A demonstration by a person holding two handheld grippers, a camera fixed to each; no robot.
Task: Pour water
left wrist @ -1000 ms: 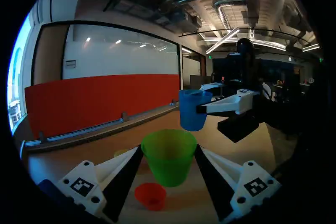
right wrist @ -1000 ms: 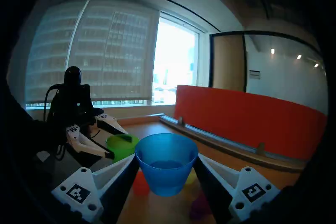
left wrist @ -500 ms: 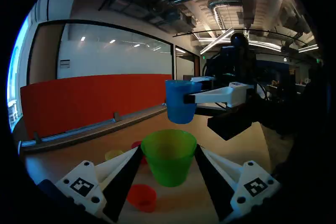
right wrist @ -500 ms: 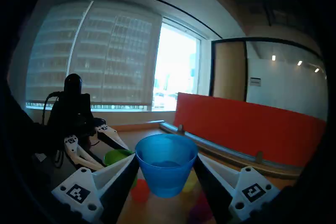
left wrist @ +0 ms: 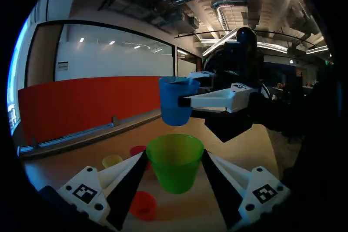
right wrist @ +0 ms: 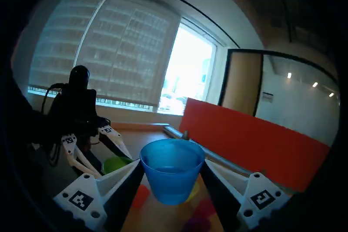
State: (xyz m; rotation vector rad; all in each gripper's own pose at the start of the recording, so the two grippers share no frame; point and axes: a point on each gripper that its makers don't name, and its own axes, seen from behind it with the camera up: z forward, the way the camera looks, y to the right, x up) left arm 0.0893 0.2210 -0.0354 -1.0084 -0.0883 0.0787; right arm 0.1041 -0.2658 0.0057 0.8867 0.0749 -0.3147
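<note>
A green cup (left wrist: 175, 164) stands upright between the fingers of my left gripper (left wrist: 175, 156), which is shut on it. Above and just behind it hangs a blue cup (left wrist: 175, 101), held upright by my right gripper (left wrist: 183, 92), whose white fingers reach in from the right. In the right gripper view the blue cup (right wrist: 172, 171) has water in its bottom, and my right gripper (right wrist: 172, 164) is shut on it. Lower left of it are the green cup (right wrist: 114, 163) and the left gripper (right wrist: 112, 162).
Small cups lie on the wooden table (left wrist: 248, 151) below: a yellow one (left wrist: 112, 161), a red one (left wrist: 137, 150) and an orange-red one (left wrist: 143, 205). A red partition (left wrist: 87, 101) with a rail runs along the table's far edge. A bright window (right wrist: 187, 75) lies beyond.
The right gripper has lifted the blue cup higher and brought it nearer over the green cup; in the left gripper view it moved up and to the left. The green cup stays held.
</note>
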